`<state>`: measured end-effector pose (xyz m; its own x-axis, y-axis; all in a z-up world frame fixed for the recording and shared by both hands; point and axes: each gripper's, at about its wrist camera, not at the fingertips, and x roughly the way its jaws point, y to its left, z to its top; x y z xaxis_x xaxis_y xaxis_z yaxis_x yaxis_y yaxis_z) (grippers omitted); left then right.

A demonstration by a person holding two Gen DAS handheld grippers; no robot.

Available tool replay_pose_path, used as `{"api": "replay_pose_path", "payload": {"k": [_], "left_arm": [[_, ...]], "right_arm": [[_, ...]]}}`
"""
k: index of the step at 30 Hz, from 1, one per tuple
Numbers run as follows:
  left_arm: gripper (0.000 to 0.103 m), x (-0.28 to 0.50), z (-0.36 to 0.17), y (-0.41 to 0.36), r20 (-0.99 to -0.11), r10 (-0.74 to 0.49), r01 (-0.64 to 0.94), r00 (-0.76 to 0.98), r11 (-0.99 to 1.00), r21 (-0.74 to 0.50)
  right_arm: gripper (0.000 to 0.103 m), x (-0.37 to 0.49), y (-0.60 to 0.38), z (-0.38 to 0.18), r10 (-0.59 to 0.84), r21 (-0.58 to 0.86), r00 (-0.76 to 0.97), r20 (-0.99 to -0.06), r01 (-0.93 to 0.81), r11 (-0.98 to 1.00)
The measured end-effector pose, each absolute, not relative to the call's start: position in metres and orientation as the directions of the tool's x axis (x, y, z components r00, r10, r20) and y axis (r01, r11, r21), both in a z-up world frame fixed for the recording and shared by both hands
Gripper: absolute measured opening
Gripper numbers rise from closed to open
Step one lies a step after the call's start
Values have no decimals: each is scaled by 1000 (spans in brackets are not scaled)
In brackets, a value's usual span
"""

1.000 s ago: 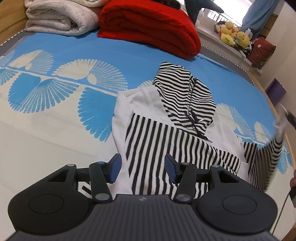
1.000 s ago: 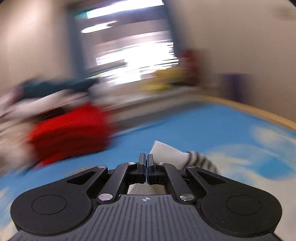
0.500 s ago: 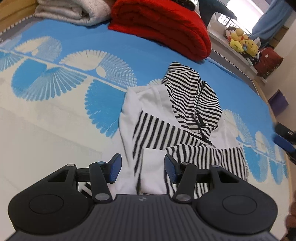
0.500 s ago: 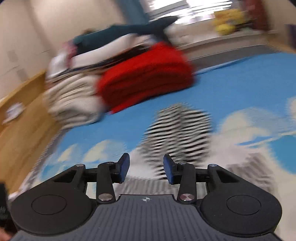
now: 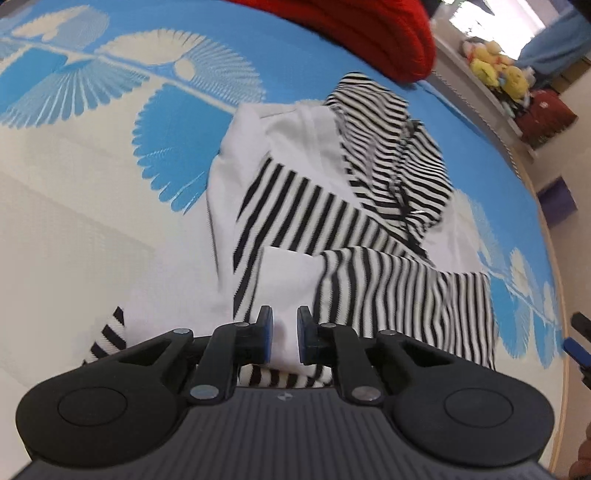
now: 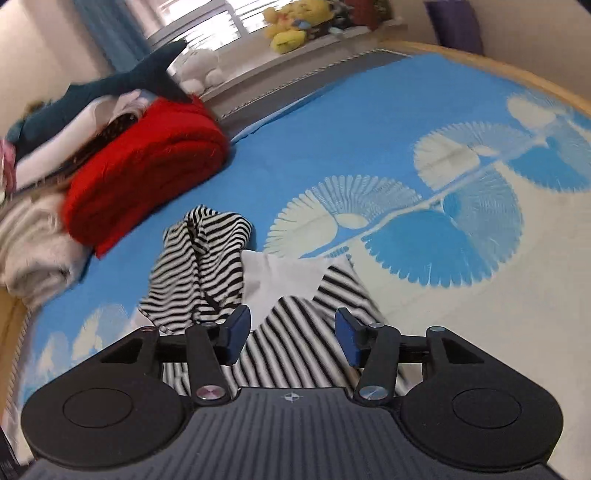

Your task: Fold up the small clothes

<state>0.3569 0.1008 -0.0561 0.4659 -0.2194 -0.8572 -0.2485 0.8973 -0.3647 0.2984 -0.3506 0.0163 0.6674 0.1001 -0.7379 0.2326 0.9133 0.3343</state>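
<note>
A small black-and-white striped hooded top (image 5: 332, 206) lies on the blue-and-cream bedspread (image 5: 110, 206), hood toward the far side, both sleeves folded across the body. My left gripper (image 5: 283, 334) sits low at the garment's near hem, its jaws narrowed around a white fold of fabric (image 5: 286, 280). My right gripper (image 6: 291, 334) is open and empty, hovering over the striped body of the top (image 6: 295, 343); the hood (image 6: 199, 266) lies just beyond it. The right gripper's blue tip shows at the left wrist view's right edge (image 5: 578, 349).
A folded red blanket (image 6: 147, 177) and a cream blanket (image 6: 29, 254) are stacked at the far side of the bed. Plush toys (image 6: 291, 29) sit on the window ledge. The wooden bed edge (image 5: 554, 258) runs along the right.
My right gripper let go of the sleeve, which now lies folded across the body, and opened. My left gripper moved forward to the hem and narrowed its jaws around the white fold.
</note>
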Motion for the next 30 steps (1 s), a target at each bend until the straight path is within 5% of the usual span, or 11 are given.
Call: {"api": "replay_pose_path", "payload": {"k": [1,5,14,18,30], "left_arm": [[27,359,-61,101,-858,-214,-260,467,894,-364],[32,369,-81,97,-882,-190,-293,432,895,-336],[32,383,-91,82,-898,-123,-258,422,934,-249],[1,382,-89,79,-902,-90,-220,423,955,-199],[0,371,-52,105,-825,-122,-257,551,916,-308]], "right_arm": [[53,307,-352,17,91,316,666,-740,225,922],[53,314,-380,18,69,322,647,-759,282,904],[53,321,-410,0,30,321,596,-802,388,864],[53,323,-402,-9,50,334,570,-820,405,851],[53,325,-352,-21,94,337,540,-836,372,865]]}}
